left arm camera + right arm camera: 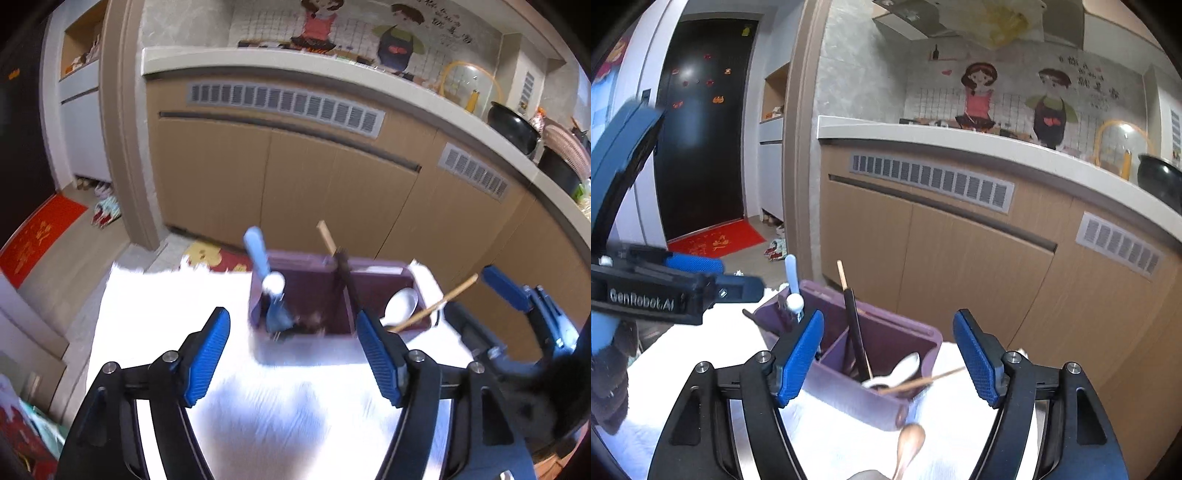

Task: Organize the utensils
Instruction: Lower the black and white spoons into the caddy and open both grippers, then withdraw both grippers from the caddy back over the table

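Note:
A purple divided holder (376, 266) stands on a white cloth (166, 314). In its left compartment is a blue-handled fork (256, 254) with a white knob. A dark chopstick with a wooden end (341, 266) leans at the divider. The right compartment holds a white spoon (400, 302) and a wooden chopstick (436, 304) slanting over the rim. My left gripper (291, 321) is open and empty just before the holder. My right gripper (888, 332) is open and empty, framing the right compartment (934, 338). A wooden spoon (910, 446) lies on the cloth below it.
Beige kitchen cabinets (295, 184) with a white counter (332, 70) rise behind the table. A black pot (513, 125) sits on the counter at the right. A red doormat (716, 240) lies by the dark door. One finger (694, 264) of the left gripper shows in the right wrist view.

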`<state>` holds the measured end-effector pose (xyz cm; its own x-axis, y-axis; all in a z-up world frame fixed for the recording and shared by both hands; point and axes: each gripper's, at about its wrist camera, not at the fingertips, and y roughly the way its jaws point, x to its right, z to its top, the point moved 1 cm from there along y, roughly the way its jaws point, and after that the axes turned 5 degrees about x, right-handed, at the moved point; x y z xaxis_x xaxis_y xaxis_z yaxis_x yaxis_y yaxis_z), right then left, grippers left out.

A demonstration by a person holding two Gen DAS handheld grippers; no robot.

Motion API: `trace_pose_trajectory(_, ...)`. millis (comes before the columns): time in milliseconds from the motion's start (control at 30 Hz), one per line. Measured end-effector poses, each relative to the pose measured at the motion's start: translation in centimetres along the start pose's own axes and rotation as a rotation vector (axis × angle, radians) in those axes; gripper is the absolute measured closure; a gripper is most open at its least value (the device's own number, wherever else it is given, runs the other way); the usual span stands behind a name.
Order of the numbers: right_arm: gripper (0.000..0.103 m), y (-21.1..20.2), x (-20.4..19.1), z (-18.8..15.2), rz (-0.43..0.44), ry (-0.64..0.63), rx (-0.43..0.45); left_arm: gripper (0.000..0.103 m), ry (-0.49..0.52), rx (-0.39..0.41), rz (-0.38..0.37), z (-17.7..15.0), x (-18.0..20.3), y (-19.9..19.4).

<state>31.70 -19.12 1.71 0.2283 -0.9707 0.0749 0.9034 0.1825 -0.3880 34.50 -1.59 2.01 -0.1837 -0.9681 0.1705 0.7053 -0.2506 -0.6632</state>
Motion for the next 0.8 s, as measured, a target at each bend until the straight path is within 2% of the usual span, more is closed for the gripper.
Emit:
trace_pose_trajectory(233, 0.027, -3.0, 2.0, -2.9, 0.022, 0.077, -0.077, 0.028, -0.009, -0.098, 0.047, -5.8, -1.4, -0.8)
trace_pose_trajectory(333, 0.024, -3.2, 3.1, -5.2, 0.034, 0.119, -0.156, 0.026, 0.020, -0.158, 0.058, -9.0, -1.3, -0.9)
trace_pose_trajectory(500, 0.024, -0.1, 3.5, -9.9, 0.041, 0.164, -0.372, 0.025, 0.045, -0.235, 0.035, -13.0, -0.9, -1.2)
trace_pose_trajectory(667, 0.035, 4.0, 3.2, -12.0, 0.011, 0.155, -0.466, 0.025, 0.052, -0.249, 0.023, -14.4, -1.1, -2.4)
trace_pose_trajectory(800, 0.035, 5.6, 2.7, -12.3, -0.007, 0.160, -0.495, 0.023, 0.048, -0.234, 0.050, -14.7, -1.9, -3.1)
